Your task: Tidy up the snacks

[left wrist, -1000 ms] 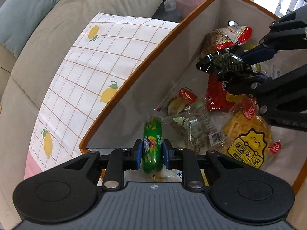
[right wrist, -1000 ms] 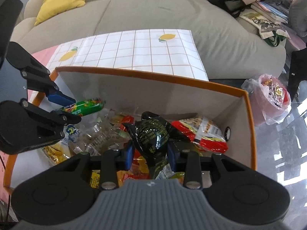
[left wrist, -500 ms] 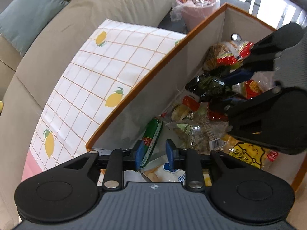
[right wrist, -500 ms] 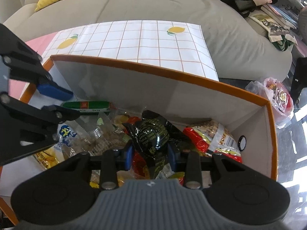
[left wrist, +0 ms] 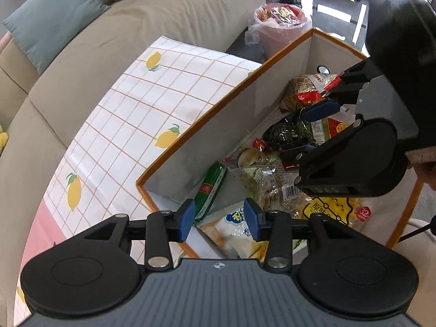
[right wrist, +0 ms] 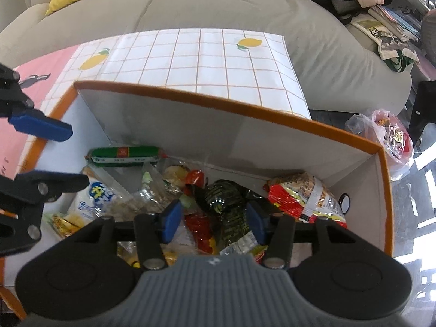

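You are working over a grey sofa [left wrist: 169, 13] with a lemon-print cloth [left wrist: 130, 114] spread on it, and the orange-rimmed storage box [left wrist: 207, 117] sits against that cloth.

In the left wrist view, your left gripper [left wrist: 219, 216] hangs over the near corner of the box with its jaws opening and nothing between the pads. The green sausage stick [left wrist: 212, 185] lies below them on the box floor, leaning along the grey wall, so that item looks delivered. Beside it sit a white-and-blue snack bag [left wrist: 234, 231] and a yellow cracker bag [left wrist: 332, 209]. Your right gripper [left wrist: 316, 128] fills the right side of this view and crowds the middle of the box. A pink bin [left wrist: 280, 27] full of wrappers stands beyond the far end.

In the right wrist view, your right gripper [right wrist: 214, 219] is also opening; the black snack packet [right wrist: 226, 201] sits between the pads on top of the pile, apparently released. A red noodle packet [right wrist: 299, 196] lies just to its right, and the sausage stick [right wrist: 125, 156] rests along the far wall.

Judging by this, the box is well filled and both drops look done. No loose snacks show outside it, though the box and grippers hide much of the surroundings.
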{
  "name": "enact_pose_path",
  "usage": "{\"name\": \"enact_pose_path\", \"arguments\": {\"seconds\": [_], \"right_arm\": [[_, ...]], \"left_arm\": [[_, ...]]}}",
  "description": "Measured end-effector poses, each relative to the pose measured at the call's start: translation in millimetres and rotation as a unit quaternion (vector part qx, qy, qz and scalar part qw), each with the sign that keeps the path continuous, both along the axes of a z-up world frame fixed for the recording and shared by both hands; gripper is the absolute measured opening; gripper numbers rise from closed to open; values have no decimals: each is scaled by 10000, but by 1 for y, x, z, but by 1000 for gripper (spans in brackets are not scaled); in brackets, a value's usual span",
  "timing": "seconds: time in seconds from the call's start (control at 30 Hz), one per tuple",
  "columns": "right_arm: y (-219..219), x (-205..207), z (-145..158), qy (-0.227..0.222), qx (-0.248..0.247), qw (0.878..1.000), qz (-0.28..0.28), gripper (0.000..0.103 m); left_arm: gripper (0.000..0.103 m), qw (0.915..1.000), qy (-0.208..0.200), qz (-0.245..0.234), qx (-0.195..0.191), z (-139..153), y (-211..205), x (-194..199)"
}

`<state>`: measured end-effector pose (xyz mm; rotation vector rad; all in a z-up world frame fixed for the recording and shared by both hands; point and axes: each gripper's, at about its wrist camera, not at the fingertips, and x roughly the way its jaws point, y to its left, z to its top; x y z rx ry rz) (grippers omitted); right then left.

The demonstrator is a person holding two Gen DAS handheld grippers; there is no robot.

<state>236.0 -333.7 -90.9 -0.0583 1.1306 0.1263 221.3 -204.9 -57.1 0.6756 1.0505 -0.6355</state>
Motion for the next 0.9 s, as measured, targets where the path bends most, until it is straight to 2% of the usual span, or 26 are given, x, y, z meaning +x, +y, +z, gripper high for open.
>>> {"name": "enact_pose_path", "arguments": {"seconds": [0.13, 0.23, 0.37, 0.5, 0.6, 0.83, 0.9], "right_arm": [[-2, -12, 24, -124, 175, 9997, -154, 61], [-1, -32, 53, -393, 350, 9982, -294, 69], [8, -68, 92, -880, 650, 9927, -501, 78], [20, -106, 125, -1335, 899, 9844, -717, 80], [34, -137, 147, -1690, 1030, 9770, -796, 82], [71, -206, 179, -2326, 1014, 9638, -815, 90], [82, -223, 183, -2433, 972, 9617, -810, 91]], "left_arm": [[50, 9995, -172, 104, -227, 20, 14, -13], [52, 9974, -441, 240, -515, 42, 30, -28], [57, 9911, -874, 466, -884, 74, 54, -58], [61, 9814, -1211, 804, -1252, 103, 84, -87], [65, 9714, -1404, 1157, -1523, 122, 109, -109], [78, 9368, -2096, 1989, -1972, 152, 160, -165], [88, 9267, -2220, 2222, -2063, 154, 170, -180]]}}
